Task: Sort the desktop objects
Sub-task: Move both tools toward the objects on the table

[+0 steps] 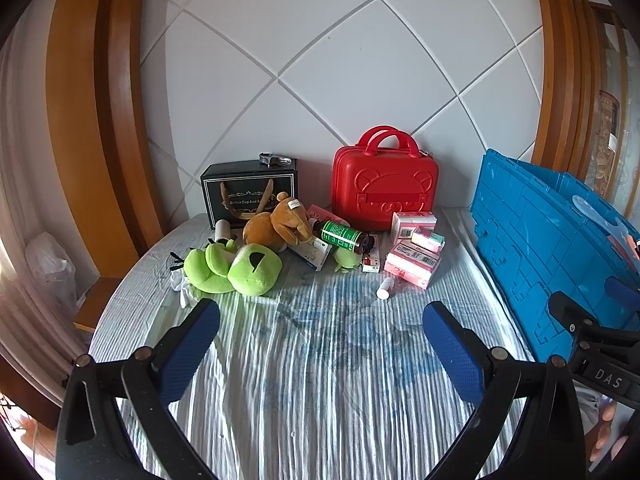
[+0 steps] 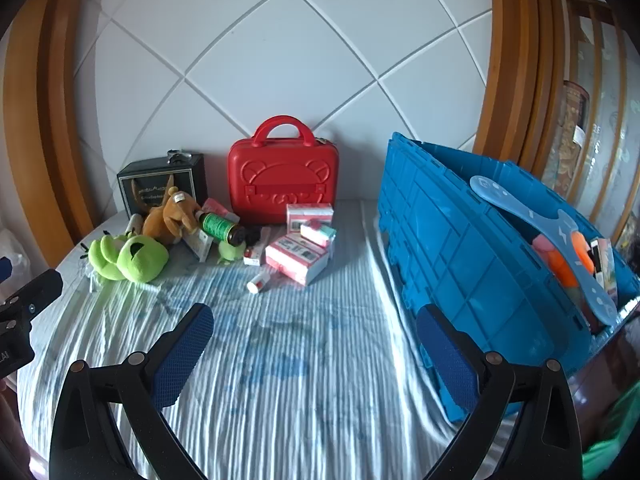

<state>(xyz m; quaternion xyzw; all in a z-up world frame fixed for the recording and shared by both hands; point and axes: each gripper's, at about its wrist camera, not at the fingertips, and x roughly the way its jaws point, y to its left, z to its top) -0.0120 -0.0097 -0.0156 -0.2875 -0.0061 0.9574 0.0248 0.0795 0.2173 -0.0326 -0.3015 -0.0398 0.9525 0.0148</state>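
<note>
In the left wrist view, gold lettering reading "Coffee Cup And S…" is seen on the black rectangular gift box standing against the white quilted wall panel; the rest of the line is hidden by the brown plush toy lying in front of it. "DAS" is printed on the black body of the right gripper, which enters at the right edge. The objects to be sorted are heaped at the far end of the striped pale-blue cloth: a lime-green plush toy, a green-labelled dark bottle lying on its side, pink and white cardboard boxes stacked together, and a small white bottle lying apart in front of them. A red hard-shell case with a bear embossed on it stands upright behind them. A blue plastic crate is placed along the right. The left gripper is held with its blue-padded fingers spread wide over bare cloth, nothing between them.

In the right wrist view, no writing can be read. The same heap is seen far left of centre, the red case behind it. The blue crate is tilted just beside the right gripper, and a light-blue flat plastic piece and orange items are seen inside it. The fingers are spread wide and empty.
</note>
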